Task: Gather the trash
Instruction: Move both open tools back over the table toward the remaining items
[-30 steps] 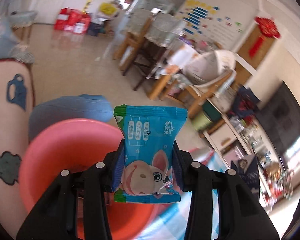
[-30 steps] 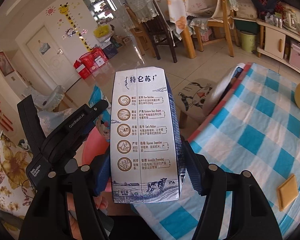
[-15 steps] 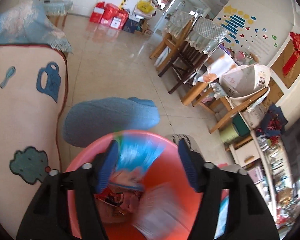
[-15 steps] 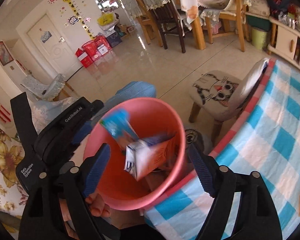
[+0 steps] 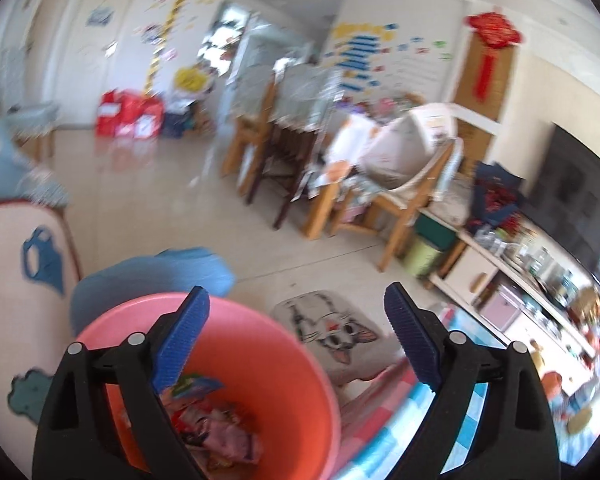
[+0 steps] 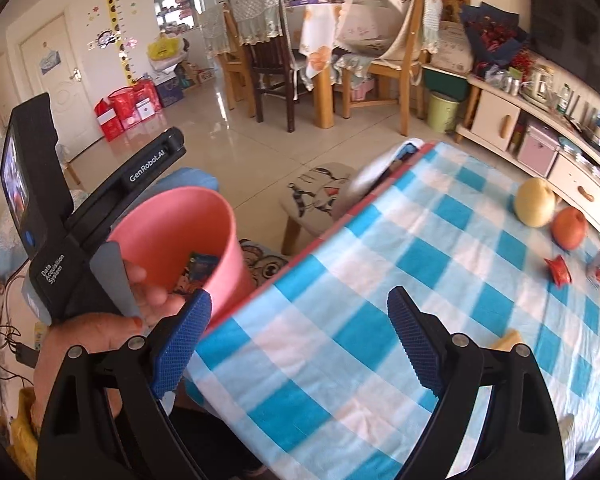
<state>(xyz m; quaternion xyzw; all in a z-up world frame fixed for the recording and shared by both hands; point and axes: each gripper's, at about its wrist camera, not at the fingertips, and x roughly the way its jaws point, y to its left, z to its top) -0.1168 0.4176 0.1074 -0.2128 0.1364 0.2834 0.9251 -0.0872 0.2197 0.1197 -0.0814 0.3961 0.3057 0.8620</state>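
I am letting both tongs spread, the left tongs [image 5: 296,334] and right tongs [image 6: 300,338] opening with nothing between them. The wrappers [image 5: 216,432] are lying in the pink bin [image 5: 284,364] at seven o'clock. Next I should be reaching for the red wrapper [image 6: 559,269] at three o'clock on the worktop [image 6: 380,280], approaching low. The left view is blurring; the bin's bottom is hidden.

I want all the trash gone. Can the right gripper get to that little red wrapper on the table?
Probably yes. The right gripper is empty, jaws opening, and only bare checked tablecloth lies before the red wrapper.
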